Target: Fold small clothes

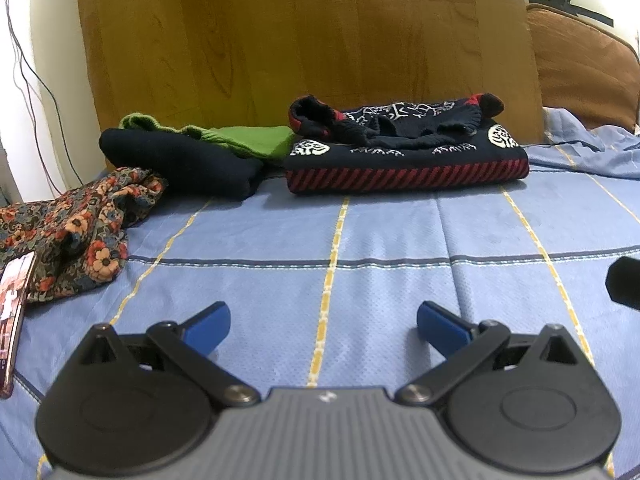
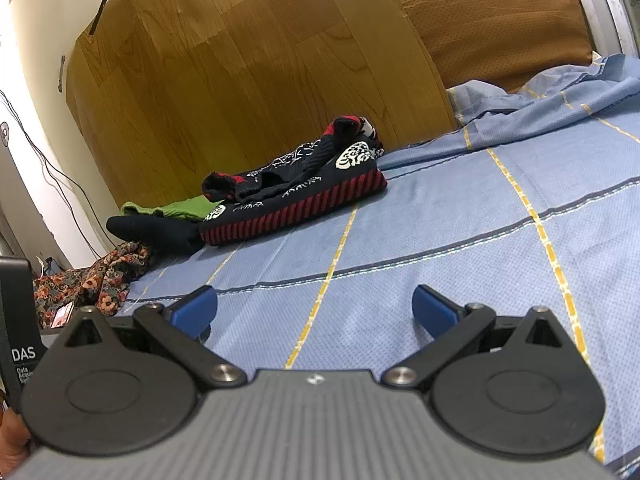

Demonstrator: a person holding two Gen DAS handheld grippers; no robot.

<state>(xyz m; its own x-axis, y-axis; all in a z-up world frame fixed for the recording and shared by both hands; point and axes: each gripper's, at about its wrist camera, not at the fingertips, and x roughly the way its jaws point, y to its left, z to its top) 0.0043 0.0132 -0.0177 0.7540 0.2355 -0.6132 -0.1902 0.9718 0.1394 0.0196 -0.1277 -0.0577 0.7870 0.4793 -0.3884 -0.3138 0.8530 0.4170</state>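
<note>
Seen from the left wrist, the left tongs (image 1: 324, 322) hang wide open and empty, low over a blue checked bedsheet (image 1: 400, 232), while the clothes wait at the far side against a wooden board (image 1: 304, 40): a navy sweater (image 1: 404, 156) with a red striped hem and white motifs, already squared up but with a sleeve bunched on top, a dark garment (image 1: 180, 160) lying over a green one (image 1: 256, 140) just to its left, and a crumpled floral cloth (image 1: 80, 232) nearer the camera beside a phone (image 1: 12, 312). From the right wrist, the right tongs (image 2: 314, 310) are likewise spread wide with nothing between them, the sweater (image 2: 296, 204) well ahead and the floral cloth (image 2: 100, 280) off to the left. The knit looks thick, soft and fairly heavy, unlikely to slip; the floral cloth appears thin and limp, best pinched at a hem or corner, one edge per tongs.
</note>
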